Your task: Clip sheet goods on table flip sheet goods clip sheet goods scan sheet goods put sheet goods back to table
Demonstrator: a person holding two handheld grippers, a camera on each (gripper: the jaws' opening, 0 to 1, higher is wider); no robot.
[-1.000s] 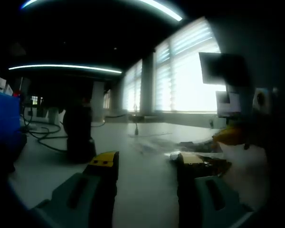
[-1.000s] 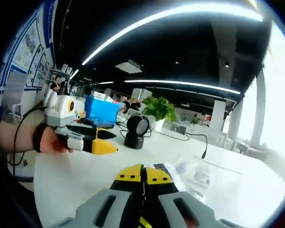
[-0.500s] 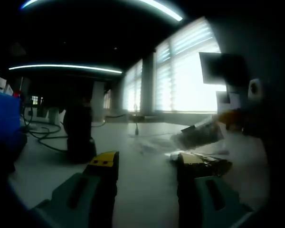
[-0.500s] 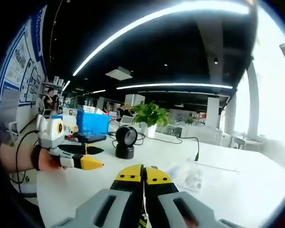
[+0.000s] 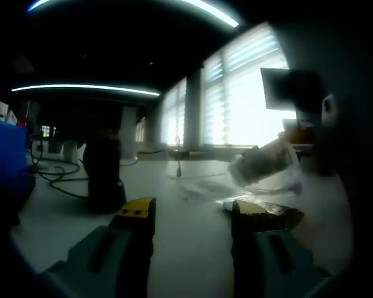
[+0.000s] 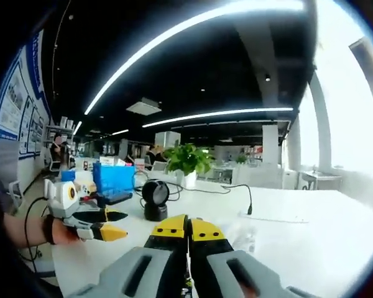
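Right gripper (image 6: 188, 228) fingers pressed together, pinching the sheet goods bag: in the left gripper view that clear bag (image 5: 265, 166) hangs lifted at 3 o'clock, off the counter (image 5: 186, 217), held from its right edge. In the right gripper view the seam between the fingers hides the pinched edge, so I can't tell bite depth.

Left gripper (image 5: 191, 214) fingers spread, nothing between them, low over the counter. A second flat packet (image 5: 270, 214) lies on the counter just past the right-hand finger tip.

Further out: scanner (image 6: 155, 198) on its stand at 10 o'clock in the right gripper view, well apart from the bag; same dark shape (image 5: 102, 174) at 9 o'clock in the left gripper view. Blue bin (image 6: 113, 177) behind it, plant (image 6: 188, 162) farther back.

Judgement: step in hand is carrying the bag to the scan. Keep the pinch firm, bag hanging flat, printed face square to the scanner window, no swing. The bag is limp, so expect curl and glare; bring it in slow, hold steady.
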